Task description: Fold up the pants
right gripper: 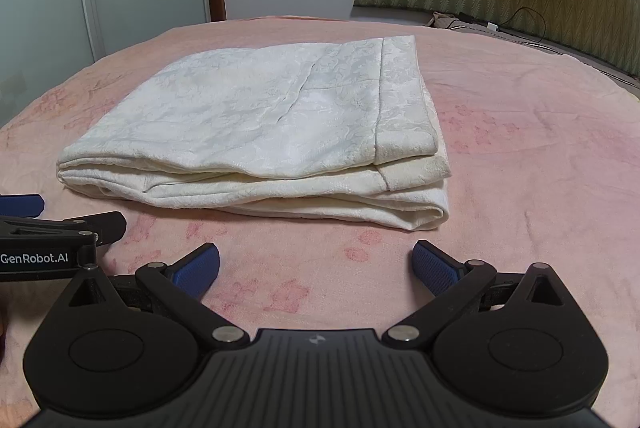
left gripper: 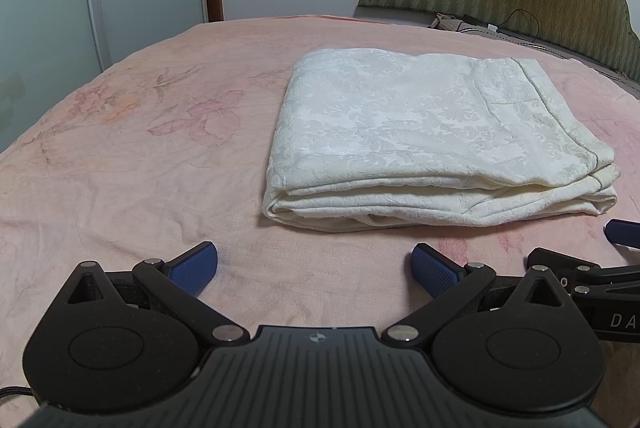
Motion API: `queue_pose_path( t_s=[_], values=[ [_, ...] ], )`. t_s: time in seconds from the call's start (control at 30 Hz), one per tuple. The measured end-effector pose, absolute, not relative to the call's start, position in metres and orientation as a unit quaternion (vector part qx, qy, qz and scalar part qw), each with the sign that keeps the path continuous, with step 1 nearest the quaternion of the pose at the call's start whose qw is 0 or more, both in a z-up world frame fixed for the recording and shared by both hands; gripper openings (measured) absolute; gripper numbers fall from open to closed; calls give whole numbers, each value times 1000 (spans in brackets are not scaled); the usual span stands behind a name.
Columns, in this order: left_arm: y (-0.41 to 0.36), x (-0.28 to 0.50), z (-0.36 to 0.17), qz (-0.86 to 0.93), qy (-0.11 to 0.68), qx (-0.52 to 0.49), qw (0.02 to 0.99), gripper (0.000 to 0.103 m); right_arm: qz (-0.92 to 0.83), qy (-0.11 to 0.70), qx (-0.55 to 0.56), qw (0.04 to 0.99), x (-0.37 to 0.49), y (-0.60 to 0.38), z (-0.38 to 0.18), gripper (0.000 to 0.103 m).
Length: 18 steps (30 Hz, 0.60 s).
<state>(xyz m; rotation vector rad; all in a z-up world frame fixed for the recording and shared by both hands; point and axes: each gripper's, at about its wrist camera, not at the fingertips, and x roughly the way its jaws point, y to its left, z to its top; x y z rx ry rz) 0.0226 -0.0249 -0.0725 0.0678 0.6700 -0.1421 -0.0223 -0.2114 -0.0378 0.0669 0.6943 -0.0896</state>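
Jaws spread on both grippers, empty; folded pants [left gripper: 432, 132] lie flat, long axis left-right, waistband right.

Black left gripper [left gripper: 315, 270] linkages, blue ribbed pads [left gripper: 194, 268].

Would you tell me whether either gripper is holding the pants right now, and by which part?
Nothing is held: the left gripper and right gripper are open, short of the folded pants.

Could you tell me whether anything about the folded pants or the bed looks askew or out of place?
Nothing serious. The white pants lie folded in a tidy stack on the pink bedspread; only the layers' edges at the near right corner are slightly uneven. Both the left gripper and right gripper are open, clear of the cloth.
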Motion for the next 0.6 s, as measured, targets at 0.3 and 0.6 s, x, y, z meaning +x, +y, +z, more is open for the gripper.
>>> queue_pose_path(
  t_s=[0.3,0.6],
  values=[
    [-25,22,-72,-70,328,32,941,103,-44,340,33,939,-22,-211,-38,103],
    [-25,22,-72,-72,328,27,942,103,-44,340,33,939,-22,-212,-38,103]
  ],
)
